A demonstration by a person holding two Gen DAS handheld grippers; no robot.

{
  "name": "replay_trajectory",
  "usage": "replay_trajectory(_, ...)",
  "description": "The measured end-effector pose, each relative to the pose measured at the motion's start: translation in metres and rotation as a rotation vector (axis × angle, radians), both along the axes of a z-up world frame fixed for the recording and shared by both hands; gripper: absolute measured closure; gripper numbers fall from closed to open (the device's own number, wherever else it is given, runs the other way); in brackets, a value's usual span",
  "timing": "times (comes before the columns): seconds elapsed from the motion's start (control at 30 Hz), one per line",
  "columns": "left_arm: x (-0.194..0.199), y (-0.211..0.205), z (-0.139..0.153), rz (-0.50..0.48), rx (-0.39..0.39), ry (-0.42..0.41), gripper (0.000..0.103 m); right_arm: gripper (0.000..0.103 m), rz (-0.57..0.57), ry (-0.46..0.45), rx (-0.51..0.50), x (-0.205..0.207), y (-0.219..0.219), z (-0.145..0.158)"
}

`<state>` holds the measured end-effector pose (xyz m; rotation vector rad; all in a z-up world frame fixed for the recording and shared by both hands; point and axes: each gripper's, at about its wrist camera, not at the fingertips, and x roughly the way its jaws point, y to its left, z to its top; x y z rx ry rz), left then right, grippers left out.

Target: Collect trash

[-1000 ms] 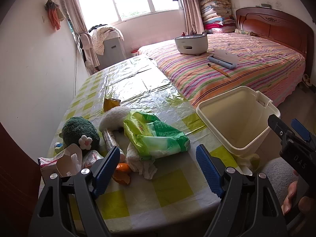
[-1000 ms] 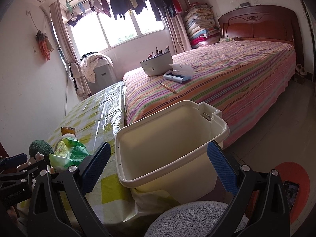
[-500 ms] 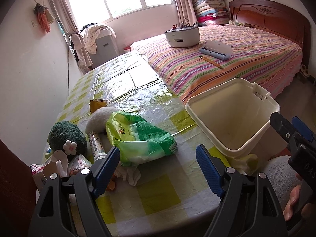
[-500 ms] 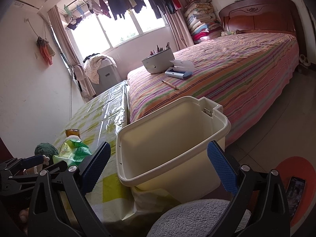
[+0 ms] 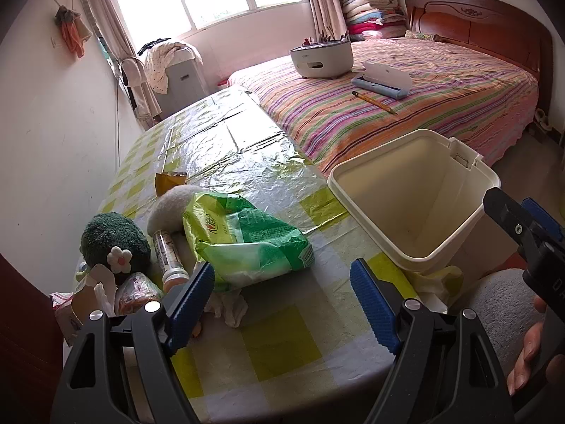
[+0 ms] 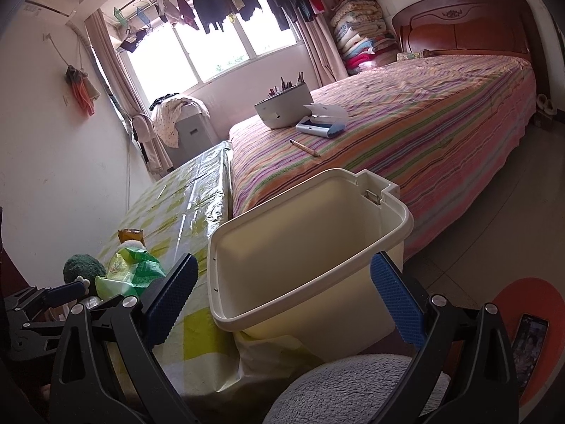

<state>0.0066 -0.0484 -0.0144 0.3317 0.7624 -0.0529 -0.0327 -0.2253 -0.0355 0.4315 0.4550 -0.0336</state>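
Left gripper [image 5: 282, 296] wide open over the near edge of the bench [image 5: 282, 339], holding nothing. Right gripper [image 6: 282, 293] open too, aimed at the cream bin [image 6: 310, 247] standing just off the bench's right edge. Trash piled at the near left corner: green wrapper [image 5: 247, 240], crumpled tissue [image 5: 229, 309], small tube [image 5: 167, 254]. Fuzzy green plush [image 5: 113, 240] right beside it.
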Motion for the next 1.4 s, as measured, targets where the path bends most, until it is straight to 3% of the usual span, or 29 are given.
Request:
replay_trajectory(0.57, -0.010, 0.046, -0.001, 0.100, -0.046, -0.003, 0.026, 0.006, 0.095, -0.013, -0.104, 0.005, 0.033, 0.008)
replay_trajectory(0.97, -0.025, 0.097, 0.005, 0.207, -0.111, -0.034, 0.026, 0.006, 0.376, -0.098, -0.165, 0.028, 0.092, 0.033)
replay_trajectory(1.27, -0.039, 0.147, 0.005, 0.317, -0.164, -0.044, 0.026, 0.006, 0.610, -0.089, -0.168, 0.068, 0.157, 0.050)
replay_trajectory(1.4, -0.043, 0.169, 0.005, 0.372, -0.184, -0.043, 0.026, 0.006, 0.667, -0.057, -0.252, 0.085, 0.192, 0.047)
